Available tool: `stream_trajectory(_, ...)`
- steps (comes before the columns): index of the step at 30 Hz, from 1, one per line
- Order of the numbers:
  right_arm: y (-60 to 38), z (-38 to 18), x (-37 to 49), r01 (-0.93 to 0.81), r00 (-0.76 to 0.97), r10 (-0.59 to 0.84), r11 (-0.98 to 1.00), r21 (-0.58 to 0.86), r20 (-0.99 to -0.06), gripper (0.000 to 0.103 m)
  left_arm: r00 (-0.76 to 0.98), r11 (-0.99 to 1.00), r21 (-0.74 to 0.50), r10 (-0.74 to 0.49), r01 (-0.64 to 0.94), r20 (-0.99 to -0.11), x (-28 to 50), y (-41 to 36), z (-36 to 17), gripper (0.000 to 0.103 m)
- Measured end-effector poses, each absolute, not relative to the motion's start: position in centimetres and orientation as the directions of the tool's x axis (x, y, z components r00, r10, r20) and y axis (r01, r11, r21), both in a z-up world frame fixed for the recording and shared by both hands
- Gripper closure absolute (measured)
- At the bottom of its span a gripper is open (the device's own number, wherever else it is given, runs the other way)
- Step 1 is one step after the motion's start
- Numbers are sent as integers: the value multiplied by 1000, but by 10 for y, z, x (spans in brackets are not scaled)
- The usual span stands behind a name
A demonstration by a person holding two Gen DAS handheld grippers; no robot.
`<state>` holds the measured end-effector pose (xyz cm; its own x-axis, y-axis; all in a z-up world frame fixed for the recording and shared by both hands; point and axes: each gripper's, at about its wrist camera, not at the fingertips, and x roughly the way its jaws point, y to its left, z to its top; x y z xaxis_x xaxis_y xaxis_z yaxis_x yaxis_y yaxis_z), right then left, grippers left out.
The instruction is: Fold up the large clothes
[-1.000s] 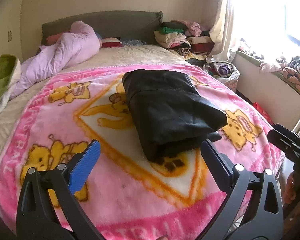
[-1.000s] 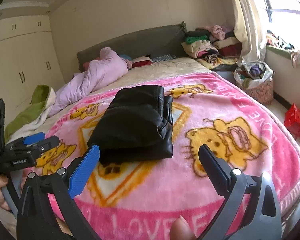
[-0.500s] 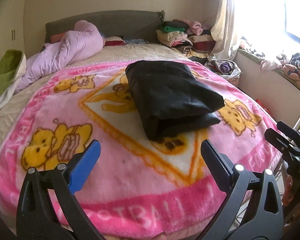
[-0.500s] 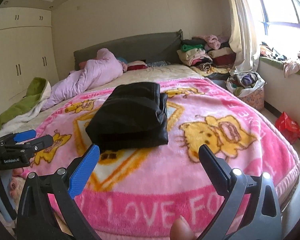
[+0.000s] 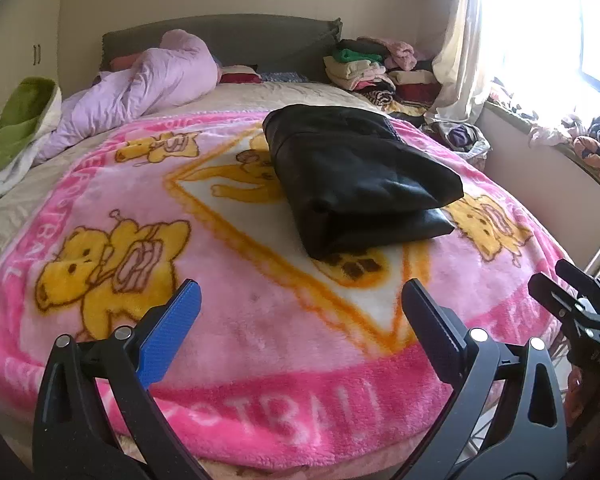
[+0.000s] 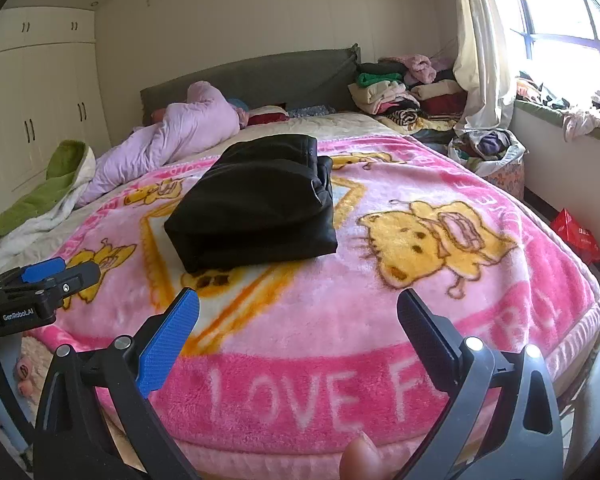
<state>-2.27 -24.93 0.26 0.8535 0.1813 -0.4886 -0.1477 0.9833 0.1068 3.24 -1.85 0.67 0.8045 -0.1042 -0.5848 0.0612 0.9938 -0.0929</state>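
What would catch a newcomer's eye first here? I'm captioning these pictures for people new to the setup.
First, the bright pink cartoon blanket covering the bed. At its middle lies a folded black garment, untouched. Both the left gripper and right gripper hover open at the near edge.

We hold left gripper (image 5: 300,300) low, level, pointing forward, jaws spread wide, nothing between. One finger (image 5: 172,336) blue-padded, other black. We hold right gripper (image 6: 298,312) same way: jaws wide apart, empty. Each gripper shows at edge of other's view, so the two sit side by side, apart. Our fingertip (image 6: 360,460) pokes in at bottom of right wrist view.
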Motion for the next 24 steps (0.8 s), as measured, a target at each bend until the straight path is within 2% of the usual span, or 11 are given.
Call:
stream_trajectory(10,-240,-12,-12,-124,830,140,990,66,-539,4,797,995,-94,-92,45,-597,35,-14,-4,9)
stream_trajectory(24,-237,-13,-12,-127,830,139,990,59,-540,4,795,995,-92,-92,46,-599,35,-14,-6,9)
